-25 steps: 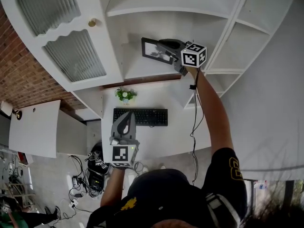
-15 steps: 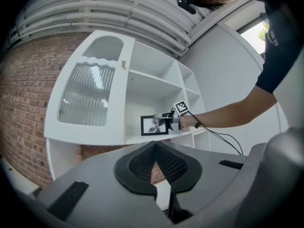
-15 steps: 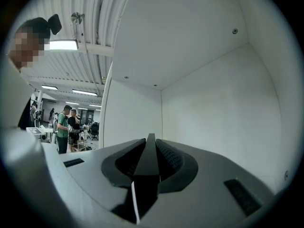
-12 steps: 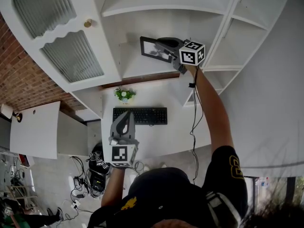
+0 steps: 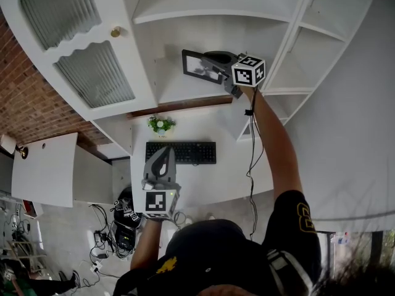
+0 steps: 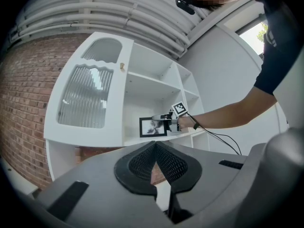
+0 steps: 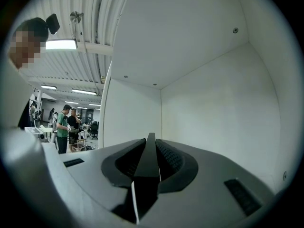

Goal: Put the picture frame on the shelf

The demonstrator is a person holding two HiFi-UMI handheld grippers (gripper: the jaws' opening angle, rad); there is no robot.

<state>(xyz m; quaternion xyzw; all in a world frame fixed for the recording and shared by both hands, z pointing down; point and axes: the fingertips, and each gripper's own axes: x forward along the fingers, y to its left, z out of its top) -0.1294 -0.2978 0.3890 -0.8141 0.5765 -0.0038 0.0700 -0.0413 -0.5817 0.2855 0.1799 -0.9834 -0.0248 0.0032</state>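
Observation:
The black picture frame [image 5: 197, 65] stands upright in the middle compartment of the white shelf unit [image 5: 185, 92]. My right gripper [image 5: 208, 59] reaches into that compartment and is shut on the frame's right edge. In the right gripper view the frame [image 7: 148, 158] shows edge-on as a thin dark bar pinched between the pads. From the left gripper view, the frame [image 6: 153, 127] and the right gripper [image 6: 166, 120] show far off on the shelf [image 6: 142, 139]. My left gripper [image 5: 163, 154] hangs low over the desk, shut and empty, and its tips [image 6: 155, 147] meet.
Below the shelf, a white desk [image 5: 203, 180] carries a black keyboard [image 5: 181, 152] and a small potted plant [image 5: 160, 124]. A cabinet door with ribbed glass [image 5: 95, 73] and a brass knob [image 5: 115, 32] stands open at left. Cables [image 5: 123, 221] lie on the floor. People [image 7: 64, 127] stand far behind.

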